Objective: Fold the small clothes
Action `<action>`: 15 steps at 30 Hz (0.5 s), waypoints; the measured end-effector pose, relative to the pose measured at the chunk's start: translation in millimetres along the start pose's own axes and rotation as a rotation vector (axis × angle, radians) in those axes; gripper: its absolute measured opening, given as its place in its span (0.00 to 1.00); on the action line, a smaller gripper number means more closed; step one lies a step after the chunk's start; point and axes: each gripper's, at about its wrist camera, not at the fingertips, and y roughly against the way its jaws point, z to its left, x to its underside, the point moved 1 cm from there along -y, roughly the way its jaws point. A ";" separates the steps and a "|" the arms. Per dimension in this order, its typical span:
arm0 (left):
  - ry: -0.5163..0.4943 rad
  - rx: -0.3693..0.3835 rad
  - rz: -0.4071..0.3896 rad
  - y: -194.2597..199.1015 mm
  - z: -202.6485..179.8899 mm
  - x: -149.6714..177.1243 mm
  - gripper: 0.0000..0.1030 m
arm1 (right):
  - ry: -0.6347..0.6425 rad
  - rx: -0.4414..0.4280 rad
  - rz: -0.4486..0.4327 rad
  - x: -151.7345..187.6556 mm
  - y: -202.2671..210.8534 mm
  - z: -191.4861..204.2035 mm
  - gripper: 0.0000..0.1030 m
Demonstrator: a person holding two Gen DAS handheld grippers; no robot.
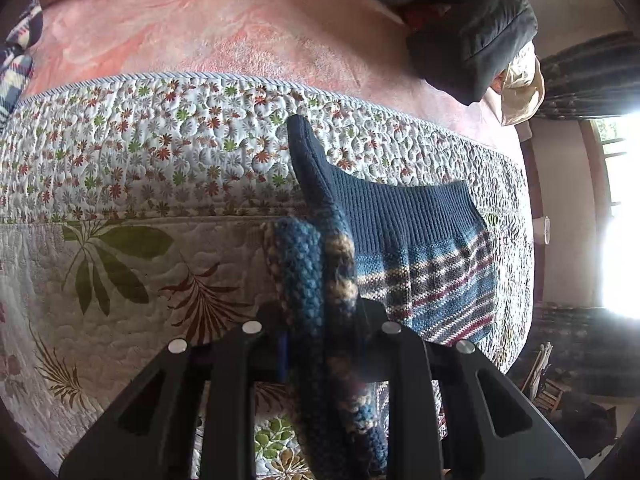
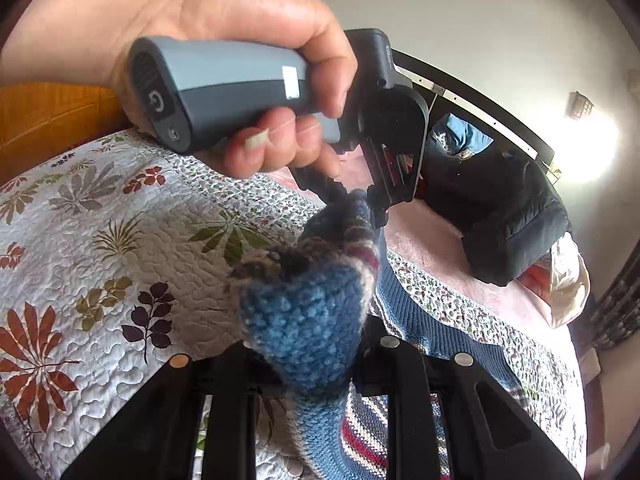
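A small knitted garment [image 1: 420,240], dark blue with cream and maroon stripes, is partly lifted off a floral quilt [image 1: 120,260]. My left gripper [image 1: 320,320] is shut on a bunched edge of it, and the rest trails off to the right onto the quilt. In the right wrist view my right gripper [image 2: 312,348] is shut on another bunched edge of the garment [image 2: 304,304]. Just beyond it, a hand [image 2: 240,20] holds the left gripper [image 2: 354,198], which pinches the same garment. The two grippers are close together above the quilt [image 2: 100,260].
A pink blanket [image 1: 200,20] covers the bed beyond the quilt. A dark padded jacket [image 1: 472,32] and a pale plastic bag [image 1: 524,88] lie at its far right. A plaid cloth [image 1: 16,52] sits at the far left. A bright window is on the right.
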 end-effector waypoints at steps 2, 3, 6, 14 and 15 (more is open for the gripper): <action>-0.011 -0.011 -0.004 5.8 -9.8 0.1 0.21 | -0.008 0.002 -0.005 -2.1 5.4 -5.5 0.21; -0.016 -0.016 -0.006 7.7 -15.2 0.4 0.21 | -0.012 0.004 -0.008 -3.0 7.2 -7.5 0.21; -0.031 -0.033 -0.010 13.8 -27.4 0.1 0.21 | -0.025 0.008 -0.013 -4.2 13.9 -14.9 0.21; -0.064 -0.078 -0.010 23.8 -61.2 -0.4 0.20 | -0.066 0.009 -0.022 -4.9 29.0 -37.0 0.21; -0.067 -0.081 -0.010 24.9 -64.6 -0.7 0.20 | -0.072 0.009 -0.023 -4.7 30.6 -40.3 0.21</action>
